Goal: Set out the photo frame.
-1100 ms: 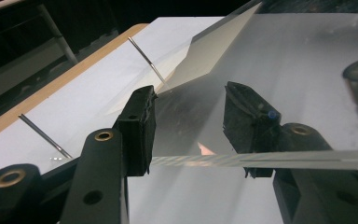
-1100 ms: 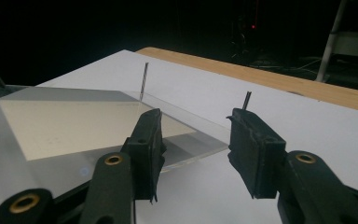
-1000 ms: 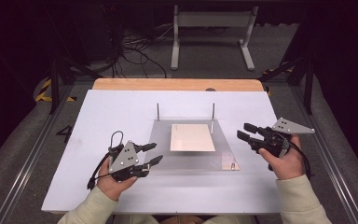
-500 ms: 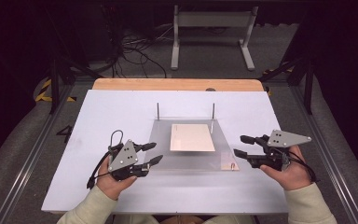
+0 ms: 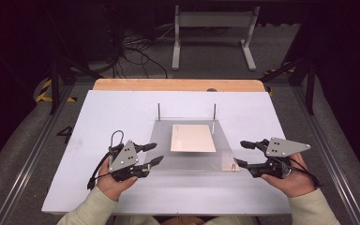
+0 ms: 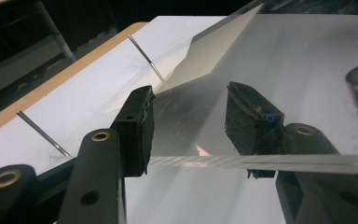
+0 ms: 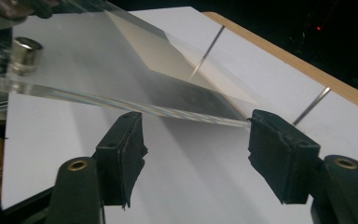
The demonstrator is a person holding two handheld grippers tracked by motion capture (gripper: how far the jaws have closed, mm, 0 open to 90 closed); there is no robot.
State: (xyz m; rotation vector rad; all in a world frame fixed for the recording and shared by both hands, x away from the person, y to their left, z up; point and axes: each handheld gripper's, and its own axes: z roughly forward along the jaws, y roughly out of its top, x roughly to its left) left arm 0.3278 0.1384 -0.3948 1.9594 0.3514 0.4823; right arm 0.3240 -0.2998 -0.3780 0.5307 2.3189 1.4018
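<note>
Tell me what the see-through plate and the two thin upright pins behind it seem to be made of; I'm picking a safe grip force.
The plate looks like clear acrylic, possibly glass: the table shows through it and its cut edge glints with streaks. The pale sheet on it looks like matte card or thin wood. The pins look like bare steel: thin, grey, shiny.

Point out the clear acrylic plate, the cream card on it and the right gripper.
clear acrylic plate (image 5: 161, 159), high view, bare left part.
cream card (image 5: 192, 138), high view, its middle.
right gripper (image 5: 242, 153), high view, between fingertips.
</note>
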